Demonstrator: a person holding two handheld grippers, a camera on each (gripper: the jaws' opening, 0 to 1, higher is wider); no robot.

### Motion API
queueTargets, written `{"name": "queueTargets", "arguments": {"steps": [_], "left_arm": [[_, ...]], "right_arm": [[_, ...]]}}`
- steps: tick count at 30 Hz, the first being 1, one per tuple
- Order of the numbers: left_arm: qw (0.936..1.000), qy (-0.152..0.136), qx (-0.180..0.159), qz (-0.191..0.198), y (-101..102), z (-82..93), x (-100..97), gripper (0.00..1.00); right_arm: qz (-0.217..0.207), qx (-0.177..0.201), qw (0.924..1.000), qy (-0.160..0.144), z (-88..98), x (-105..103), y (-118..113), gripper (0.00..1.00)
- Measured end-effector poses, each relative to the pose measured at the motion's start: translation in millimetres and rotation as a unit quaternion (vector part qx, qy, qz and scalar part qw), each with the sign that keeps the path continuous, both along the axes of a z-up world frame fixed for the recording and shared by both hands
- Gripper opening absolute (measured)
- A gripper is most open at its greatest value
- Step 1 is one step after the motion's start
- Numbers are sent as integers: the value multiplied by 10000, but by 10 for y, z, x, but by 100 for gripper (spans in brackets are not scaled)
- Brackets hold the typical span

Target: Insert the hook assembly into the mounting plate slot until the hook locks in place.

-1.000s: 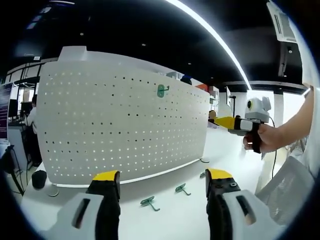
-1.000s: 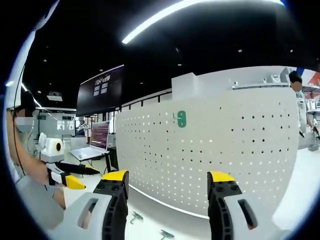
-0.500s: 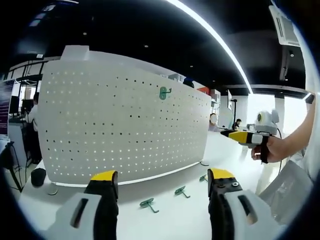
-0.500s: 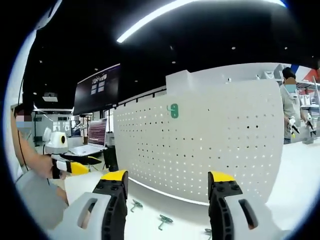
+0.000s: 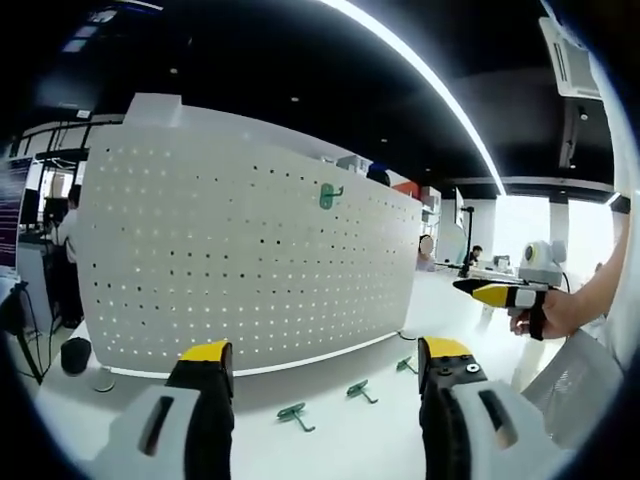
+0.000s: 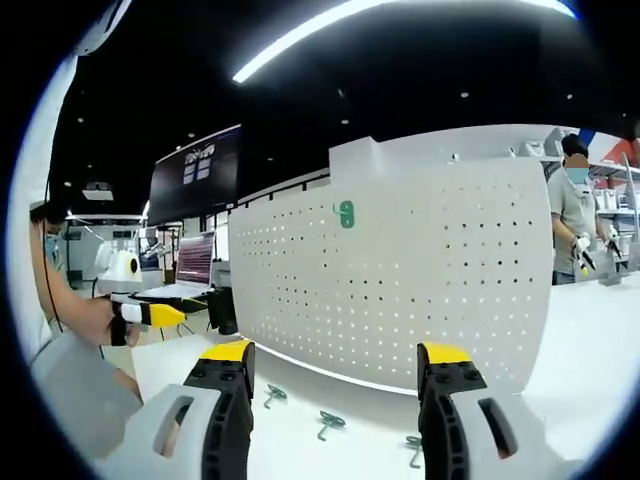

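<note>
green hook (image 5: 329, 195) already hangs high on the white pegboard (image 5: 250, 270) standing on the worktop (image 5: 360, 440); three loose hooks (image 5: 293, 413) lie on the worktop along its foot, none picked up, so insertion is unstarted. left tongs (image 5: 318, 366) and right tongs (image 6: 335, 370) are both released, empty. since earlier, both have drawn back slightly.
</note>
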State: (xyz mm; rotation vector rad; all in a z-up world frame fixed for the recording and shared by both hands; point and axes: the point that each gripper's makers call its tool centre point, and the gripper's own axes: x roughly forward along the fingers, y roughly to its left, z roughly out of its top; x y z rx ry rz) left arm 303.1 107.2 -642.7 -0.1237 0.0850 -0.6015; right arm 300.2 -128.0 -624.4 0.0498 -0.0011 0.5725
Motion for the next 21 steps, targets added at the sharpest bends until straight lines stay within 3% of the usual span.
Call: {"name": "queueTargets", "arguments": {"steps": [21], "left_arm": [[9999, 32, 6, 135, 62, 23, 35, 76]], "right_arm": [[93, -8, 9999, -38, 8, -1, 53, 63]]}}
